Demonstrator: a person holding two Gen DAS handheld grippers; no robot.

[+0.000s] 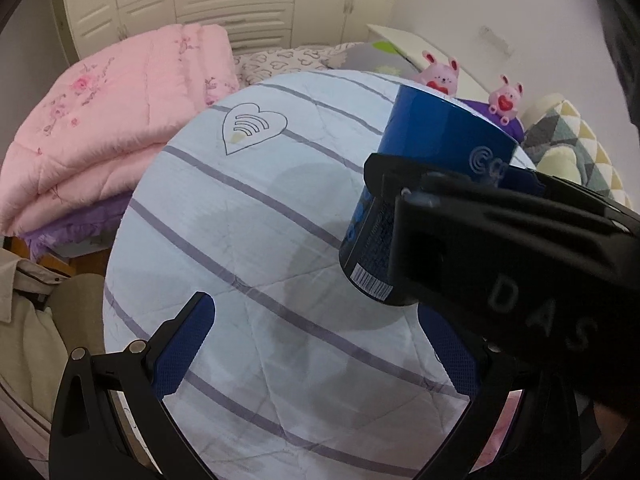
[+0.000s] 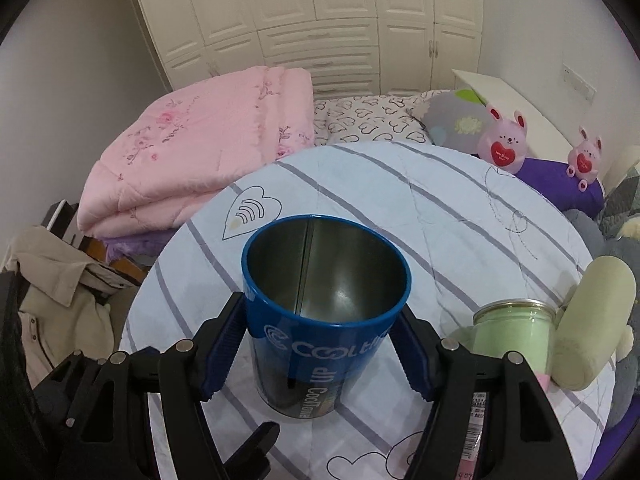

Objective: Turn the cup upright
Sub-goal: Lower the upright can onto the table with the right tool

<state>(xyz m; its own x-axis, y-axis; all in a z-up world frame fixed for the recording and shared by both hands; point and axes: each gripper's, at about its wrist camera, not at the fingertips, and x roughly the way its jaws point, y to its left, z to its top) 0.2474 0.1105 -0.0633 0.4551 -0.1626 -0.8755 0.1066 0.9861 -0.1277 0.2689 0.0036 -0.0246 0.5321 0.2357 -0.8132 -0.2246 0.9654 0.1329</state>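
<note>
the right gripper (image 2: 322, 350) pinches the blue cup (image 2: 326, 280), mouth up; its base is hidden behind the fingers. the left gripper (image 1: 320, 350) hangs spread over the striped quilt (image 1: 256, 216), its right finger partly covered.

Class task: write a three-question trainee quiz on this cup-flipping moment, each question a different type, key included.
1. True or false: the blue cup has its opening facing up.
2. Which gripper is shut on the cup? A) left gripper B) right gripper
3. Fill in: to the cup's right stands a pale ____ jar.

Key: 1 true; 2 B, the left is open with nothing between its fingers; 3 green.
</note>
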